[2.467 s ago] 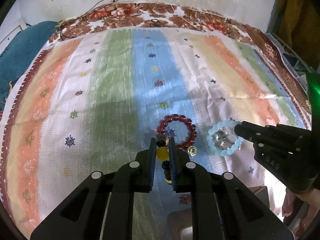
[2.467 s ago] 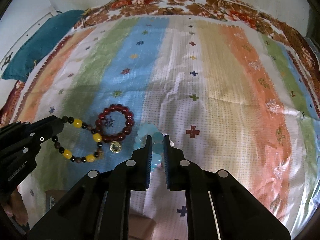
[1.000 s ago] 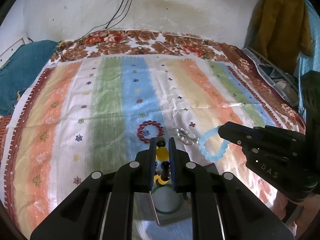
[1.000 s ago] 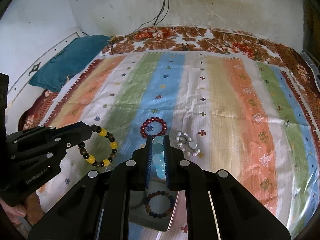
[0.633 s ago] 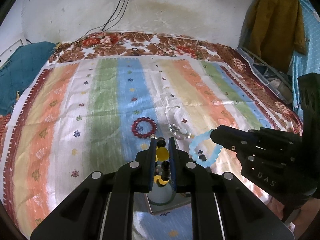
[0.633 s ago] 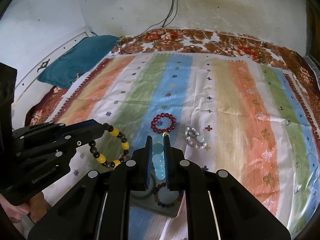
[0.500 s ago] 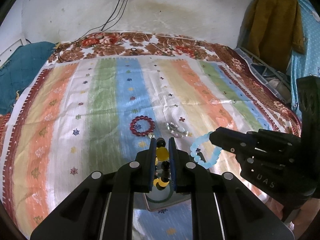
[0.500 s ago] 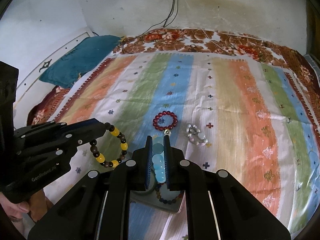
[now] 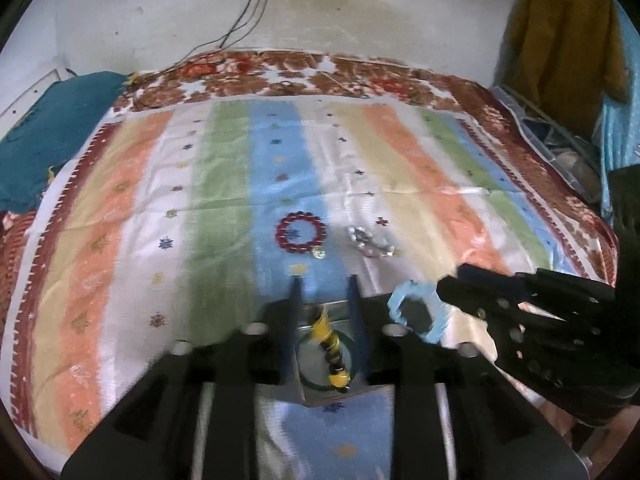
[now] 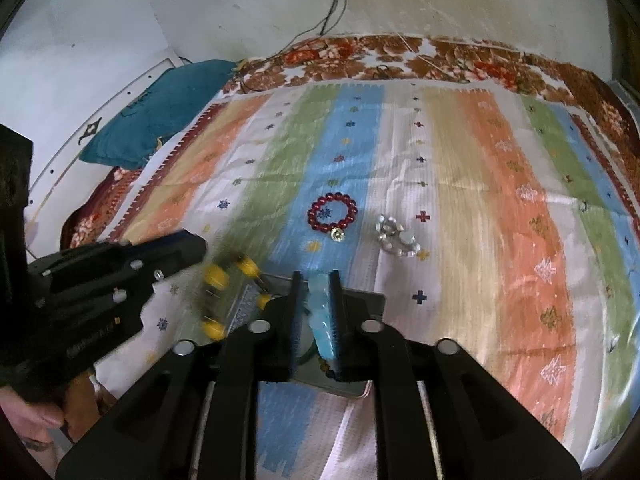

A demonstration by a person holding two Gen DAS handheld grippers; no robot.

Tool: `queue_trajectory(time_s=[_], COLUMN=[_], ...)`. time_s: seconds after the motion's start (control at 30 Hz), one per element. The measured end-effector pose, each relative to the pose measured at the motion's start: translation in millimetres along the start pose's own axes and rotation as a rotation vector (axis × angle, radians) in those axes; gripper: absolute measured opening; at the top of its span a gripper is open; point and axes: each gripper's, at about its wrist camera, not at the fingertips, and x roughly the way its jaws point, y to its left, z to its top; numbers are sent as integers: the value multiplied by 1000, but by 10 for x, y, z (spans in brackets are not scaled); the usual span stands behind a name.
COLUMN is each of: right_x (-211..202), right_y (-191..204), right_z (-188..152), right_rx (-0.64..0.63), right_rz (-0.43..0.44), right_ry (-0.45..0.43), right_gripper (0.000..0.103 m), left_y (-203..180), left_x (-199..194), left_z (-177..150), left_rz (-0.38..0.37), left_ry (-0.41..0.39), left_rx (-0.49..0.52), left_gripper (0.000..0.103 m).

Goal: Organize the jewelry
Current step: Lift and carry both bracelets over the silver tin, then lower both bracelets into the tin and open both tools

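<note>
My claws (image 9: 323,280) (image 10: 316,276) are opening over a tin (image 10: 362,387) on the striped sheet (image 9: 224,184), bracelets (image 9: 328,336) (image 10: 323,316) loose between; stained wall (image 9: 360,12) behind.

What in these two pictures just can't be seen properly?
- Tray: both views, mostly hidden behind the gripper bodies.
- Yellow-and-dark bracelet: right wrist view, smeared by motion.
- Silvery piece: both views, too small to identify.
- Light blue bracelet: partly hidden by the fingers.
</note>
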Motion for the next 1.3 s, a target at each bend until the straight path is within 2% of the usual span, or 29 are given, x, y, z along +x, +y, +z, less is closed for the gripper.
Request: queue_trajectory(time_s=[0.03,0.1,0.2,0.33,0.4,0.57,0.67,0.73,0.8,1.1,1.3], right_x=[-12,-34,-25,-3,4,95,163,206,238,376,511], right_y=[-10,-34,-82,-185,-258,-362,-399,-423,-440,-514,-552], right_z=[5,20,42,78,82,89,104,121,130,175,188], right_rx=[1,8,18,33,50,70,77,81,81,82,122], right_rz=[-8,-30,-61,-99,-108,-124,-122,-117,-124,-138,-73], right_ry=[-9,-24,-30,-33,-33,-11,4,12,19,42,81], right_gripper=[47,48,57,62,65,66,67,71,73,73,73], left_y=[21,44,76,101,90,73,45,39,57,111,159], left_x=[-1,11,49,129,153,213,286,327,340,480,636], left_z=[2,-1,-2,11,18,59,74,86,99,132,128], left_rz=[-2,-1,6,32,31,46,71,84,90,117,107], left_ry=[0,6,17,40,44,40,51,55,47,41,66], left_rx=[-4,-6,-15,-49,-53,-43,-19,-6,-9,-1,18], left_gripper=[34,34,36,42,47,58,68,70,79,81,85])
